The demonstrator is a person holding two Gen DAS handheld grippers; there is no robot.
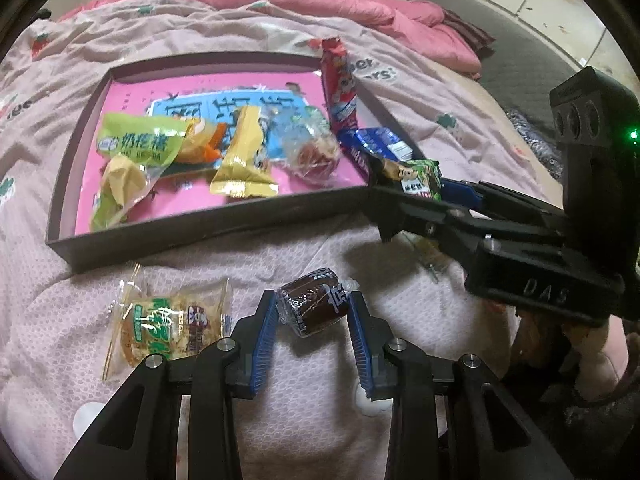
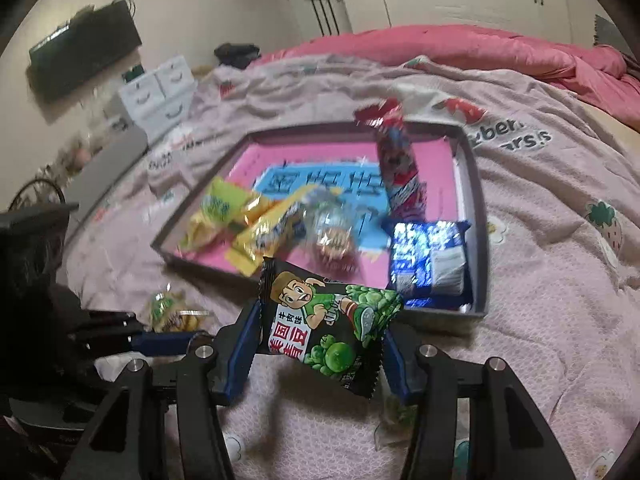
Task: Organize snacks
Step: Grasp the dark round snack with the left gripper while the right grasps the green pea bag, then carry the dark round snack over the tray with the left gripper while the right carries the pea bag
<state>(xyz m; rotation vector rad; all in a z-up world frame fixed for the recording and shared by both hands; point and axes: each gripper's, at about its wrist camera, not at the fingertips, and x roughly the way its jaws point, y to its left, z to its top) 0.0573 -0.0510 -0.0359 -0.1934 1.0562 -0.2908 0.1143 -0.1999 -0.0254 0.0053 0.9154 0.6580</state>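
Near the box's front edge, on the quilted pink bedspread (image 1: 280, 420), left gripper (image 1: 313, 312) clamps a brown cylindrical candy (image 1: 310, 306). Right gripper (image 2: 316, 332) pinches a glossy black-green pea packet (image 2: 328, 328) over the front-right corner of the shallow grey cardboard box (image 1: 192, 228); crinkly wrappers inside.

The left hand-held gripper (image 1: 312, 312) clamps a brown wrapped candy (image 1: 312, 304) between its blue pads (image 1: 264, 340), above the pink bed (image 1: 300, 400). A clear cracker pack (image 1: 168, 328) lies just left of it. Beyond sits the tray (image 1: 200, 228) of snacks. The right hand-held gripper (image 1: 404, 188) holds a green-pea packet (image 1: 416, 178) at the tray's near right corner.
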